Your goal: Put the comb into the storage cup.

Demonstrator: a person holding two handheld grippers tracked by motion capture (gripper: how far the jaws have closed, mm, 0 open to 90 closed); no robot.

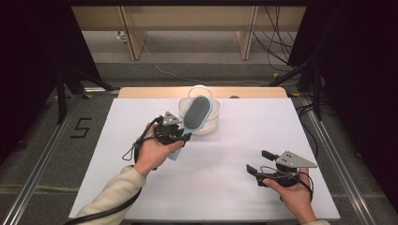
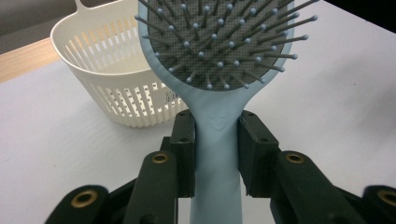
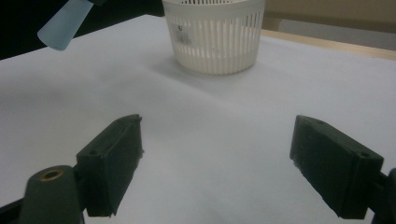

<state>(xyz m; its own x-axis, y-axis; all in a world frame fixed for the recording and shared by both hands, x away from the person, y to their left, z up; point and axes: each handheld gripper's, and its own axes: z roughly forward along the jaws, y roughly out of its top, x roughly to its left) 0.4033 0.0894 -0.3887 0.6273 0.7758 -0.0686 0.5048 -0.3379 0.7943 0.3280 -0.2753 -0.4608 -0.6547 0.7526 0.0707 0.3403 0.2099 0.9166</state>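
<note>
Between the left claw's (image 2: 217, 149) pads sits the blue hairbrush (image 2: 219, 70), pinched at its handle, its bristled head raised over the white basket (image 1: 206, 123) on the tabletop (image 1: 225, 154). Right claw (image 3: 217, 163) hovers spread, holding nothing.

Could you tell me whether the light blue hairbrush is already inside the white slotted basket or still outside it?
Outside. The light blue plastic hairbrush is clamped by its handle in the left claw, its head raised beside the white slotted plastic basket.
</note>
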